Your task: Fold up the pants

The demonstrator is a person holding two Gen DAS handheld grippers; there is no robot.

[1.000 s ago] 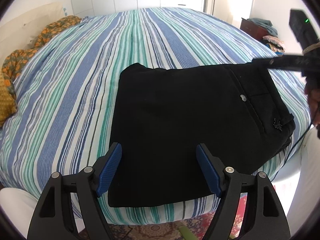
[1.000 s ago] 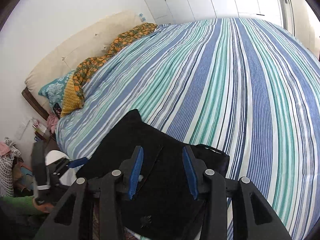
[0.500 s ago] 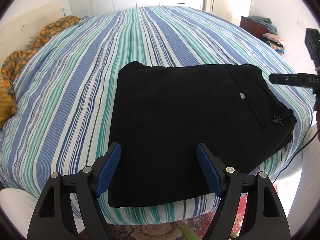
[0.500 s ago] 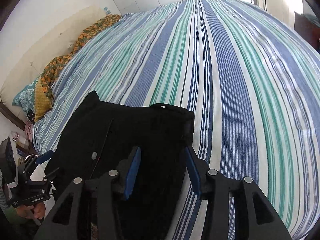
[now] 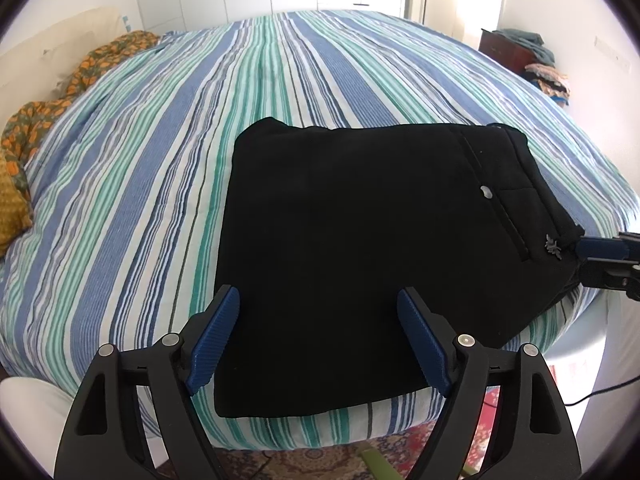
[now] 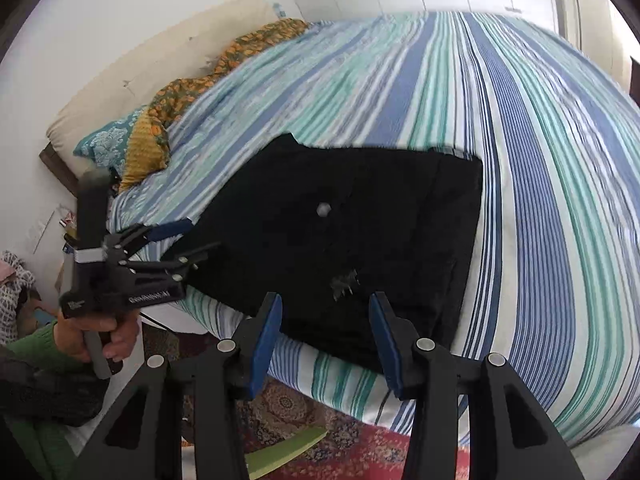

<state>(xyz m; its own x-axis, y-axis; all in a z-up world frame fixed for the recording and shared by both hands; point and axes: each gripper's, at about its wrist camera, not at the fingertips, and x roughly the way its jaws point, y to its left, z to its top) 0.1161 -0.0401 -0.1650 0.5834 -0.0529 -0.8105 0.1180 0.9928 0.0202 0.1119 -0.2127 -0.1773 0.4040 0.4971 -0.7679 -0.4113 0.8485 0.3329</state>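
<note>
At the far left of the right wrist view, a person's hand [image 6: 96, 332], cuffed by a green sleeve [image 6: 34, 350], grips the handle of the left hand-held gripper [image 5: 318, 304], which hangs over the near left corner of the black pants [image 5: 360, 248]. Its blue pads [image 5: 214, 344] stand spread wide, with nothing pinched between them and no pad touching the cloth. The pants lie folded into a flat, roughly square bundle on the blue, green and white striped bed cover [image 5: 168, 152], close to the bed's near edge. A pale button [image 5: 486, 191] and a small grey emblem [image 5: 554, 245] mark the waistband end, which faces right in the left wrist view. At the right edge of that view the right hand-held gripper [image 6: 326, 306] pokes in just beside the waistband corner. In its own blurred view, its jaws are partly apart and empty, having just been opening, hovering over the near edge of the pants without gripping them. An orange patterned blanket [image 5: 48, 112] lies bunched by the headboard, and a patterned red rug [image 6: 352, 444] covers the floor below.
</note>
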